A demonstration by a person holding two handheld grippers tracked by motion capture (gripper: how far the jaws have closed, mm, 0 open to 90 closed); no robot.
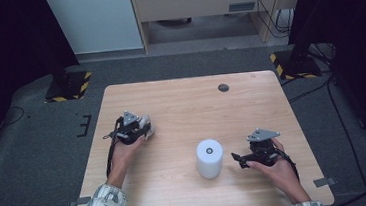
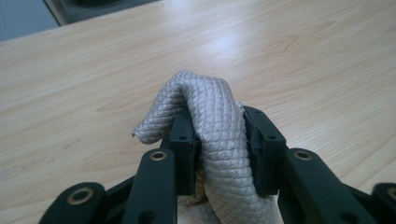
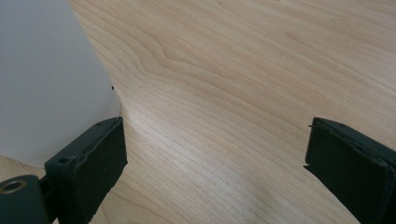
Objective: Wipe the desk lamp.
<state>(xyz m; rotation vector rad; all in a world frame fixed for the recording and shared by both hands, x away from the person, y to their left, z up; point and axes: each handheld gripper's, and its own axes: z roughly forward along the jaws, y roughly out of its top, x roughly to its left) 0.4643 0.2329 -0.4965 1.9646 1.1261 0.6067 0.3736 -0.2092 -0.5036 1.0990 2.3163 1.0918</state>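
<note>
Pinching a grey quilted cloth (image 2: 212,126) between its jaws, the left gripper (image 1: 134,130) is holding it just above the table (image 1: 171,101), off toward the left side. The jaws are clenched on a bunched fold, so the cloth is humping up ahead of the pads and curling over the left jaw, with a loose corner drooping beside it. The rest of the cloth is trailing back under the jaws toward the hand. Gripping a fold rather than an edge is probably what is keeping the soft fabric from slipping out, and it leaves a rounded pad of cloth sticking forward, which would suit wiping.

The right gripper (image 1: 240,159) is standing with its jaws spread wide and nothing between them but bare wood. The white cylinder (image 1: 209,158) is standing upright just beyond the tip of one jaw, outside the gap, close to it but not touching as far as the right gripper view shows. That jaw is lying almost against the cylinder's foot, so the gripper seems to be lining up from the side, low to the table. Judging by this, the right hand is getting ready to steady or take the cylinder while the left brings the cloth over. The wide spread fits the cylinder's girth.
</note>
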